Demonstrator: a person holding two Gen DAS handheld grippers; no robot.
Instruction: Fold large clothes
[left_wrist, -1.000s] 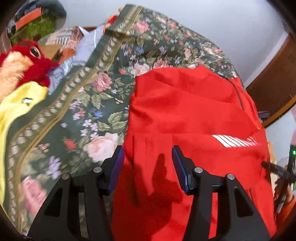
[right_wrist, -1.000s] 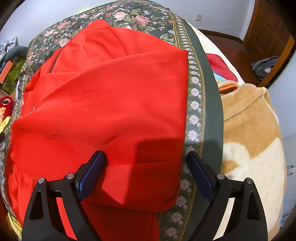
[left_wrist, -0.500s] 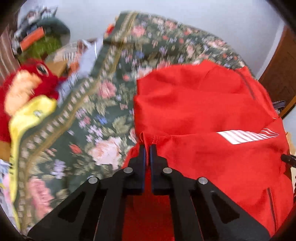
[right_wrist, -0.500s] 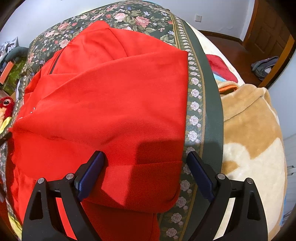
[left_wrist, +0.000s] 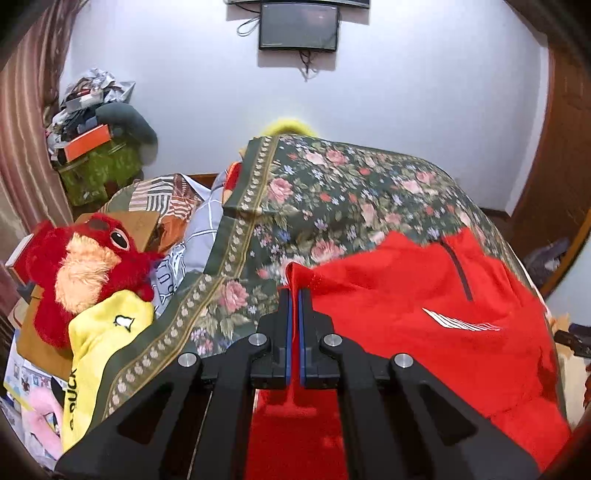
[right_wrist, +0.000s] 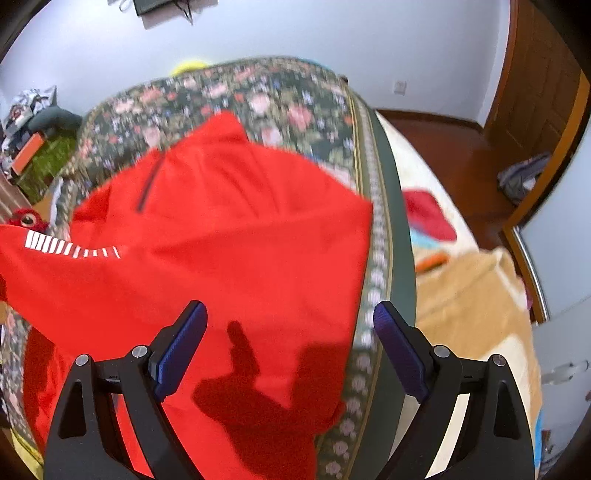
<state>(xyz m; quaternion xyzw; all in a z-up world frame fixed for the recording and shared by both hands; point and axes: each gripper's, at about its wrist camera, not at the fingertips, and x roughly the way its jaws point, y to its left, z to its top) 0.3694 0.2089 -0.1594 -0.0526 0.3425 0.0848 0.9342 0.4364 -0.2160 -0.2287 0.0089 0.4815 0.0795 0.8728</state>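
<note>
A red jacket (left_wrist: 424, 306) with a dark zip and a white striped logo lies on a green floral bedspread (left_wrist: 332, 192). My left gripper (left_wrist: 294, 295) is shut on the jacket's left edge, and a fold of red cloth sticks up between its blue pads, lifted off the bed. In the right wrist view the same red jacket (right_wrist: 221, 243) spreads below my right gripper (right_wrist: 290, 321), which hangs open above the cloth with nothing between its fingers. The gripper's shadow falls on the fabric below it.
A red plush toy (left_wrist: 85, 266) and a yellow garment (left_wrist: 99, 332) lie at the bed's left side, with boxes and clutter (left_wrist: 92, 147) behind. A tan blanket (right_wrist: 469, 295) and a red item (right_wrist: 428, 218) lie right of the bedspread. A wooden door (right_wrist: 535, 81) stands at the right.
My left gripper closed on the jacket's edge and rose, lifting the cloth. The right gripper stayed open and rose away from the jacket; both views tilted up to show the wall.
</note>
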